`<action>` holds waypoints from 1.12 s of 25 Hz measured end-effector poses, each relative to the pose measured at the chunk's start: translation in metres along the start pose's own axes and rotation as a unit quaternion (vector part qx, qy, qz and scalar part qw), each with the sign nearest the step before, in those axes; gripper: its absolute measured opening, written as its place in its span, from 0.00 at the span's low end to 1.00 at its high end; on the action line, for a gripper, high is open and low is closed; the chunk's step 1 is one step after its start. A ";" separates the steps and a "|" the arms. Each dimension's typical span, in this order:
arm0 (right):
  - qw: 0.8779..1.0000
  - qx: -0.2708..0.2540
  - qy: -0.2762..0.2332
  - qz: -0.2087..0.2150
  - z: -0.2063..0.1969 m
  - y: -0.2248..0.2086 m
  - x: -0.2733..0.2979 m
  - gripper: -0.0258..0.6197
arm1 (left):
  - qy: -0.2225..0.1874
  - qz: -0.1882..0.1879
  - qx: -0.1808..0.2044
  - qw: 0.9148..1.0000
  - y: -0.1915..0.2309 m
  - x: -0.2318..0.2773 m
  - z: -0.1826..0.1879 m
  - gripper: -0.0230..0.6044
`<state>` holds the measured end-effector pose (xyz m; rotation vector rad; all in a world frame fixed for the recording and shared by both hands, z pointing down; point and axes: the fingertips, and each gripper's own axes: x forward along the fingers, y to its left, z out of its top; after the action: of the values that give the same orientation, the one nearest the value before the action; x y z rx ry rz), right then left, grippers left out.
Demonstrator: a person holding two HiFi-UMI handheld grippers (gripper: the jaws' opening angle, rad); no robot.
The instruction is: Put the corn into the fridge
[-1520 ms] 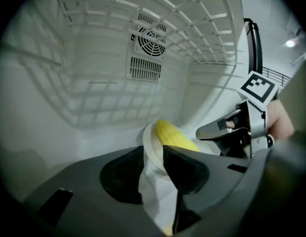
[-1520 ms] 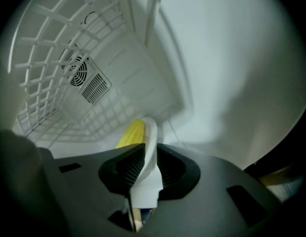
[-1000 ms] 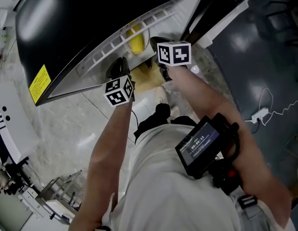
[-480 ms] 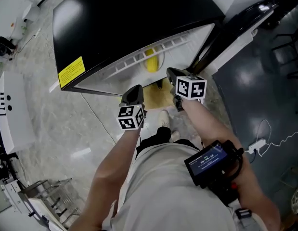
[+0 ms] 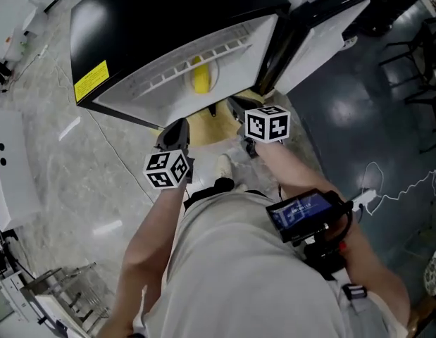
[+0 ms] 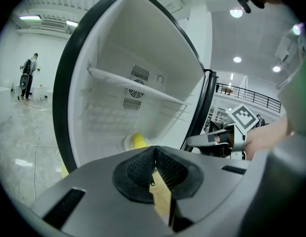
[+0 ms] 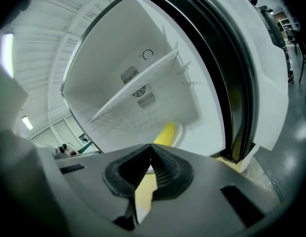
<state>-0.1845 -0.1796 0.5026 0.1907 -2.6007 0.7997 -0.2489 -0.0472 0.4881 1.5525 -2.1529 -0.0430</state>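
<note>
Corn (image 5: pixel 201 78): one, inside one open fridge (image 5: pixel 168 13).

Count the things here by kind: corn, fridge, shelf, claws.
Corn: 1, lying inside the fridge
Fridge: 1, door open
Shelf: 1, above the corn
Claws: 2, left claw and right claw, both shut and empty
Total: 5

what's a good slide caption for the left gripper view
Left tongs shut and empty, facing the open fridge with the corn lying inside
</note>
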 end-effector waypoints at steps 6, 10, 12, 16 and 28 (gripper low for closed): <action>1.000 -0.015 0.002 0.019 -0.008 0.013 -0.028 0.05 | -0.015 -0.019 0.000 1.000 -0.022 -0.018 0.005 0.05; 0.999 -0.027 -0.006 0.036 -0.007 0.025 -0.044 0.05 | -0.015 -0.034 0.000 0.999 -0.038 -0.027 0.002 0.05; 0.998 -0.031 -0.010 0.045 -0.008 0.030 -0.049 0.05 | -0.015 -0.039 -0.001 0.999 -0.045 -0.033 0.000 0.05; 0.998 -0.039 -0.014 0.057 -0.010 0.038 -0.058 0.05 | -0.018 -0.046 0.000 0.999 -0.055 -0.040 0.002 0.05; 0.997 -0.035 -0.025 0.065 -0.016 0.042 -0.084 0.05 | -0.018 -0.061 0.006 0.998 -0.083 -0.045 -0.003 0.05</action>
<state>-0.1132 -0.1350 0.4581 0.0212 -2.7069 0.7539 -0.1634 -0.0357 0.4501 1.6995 -2.0872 -0.1002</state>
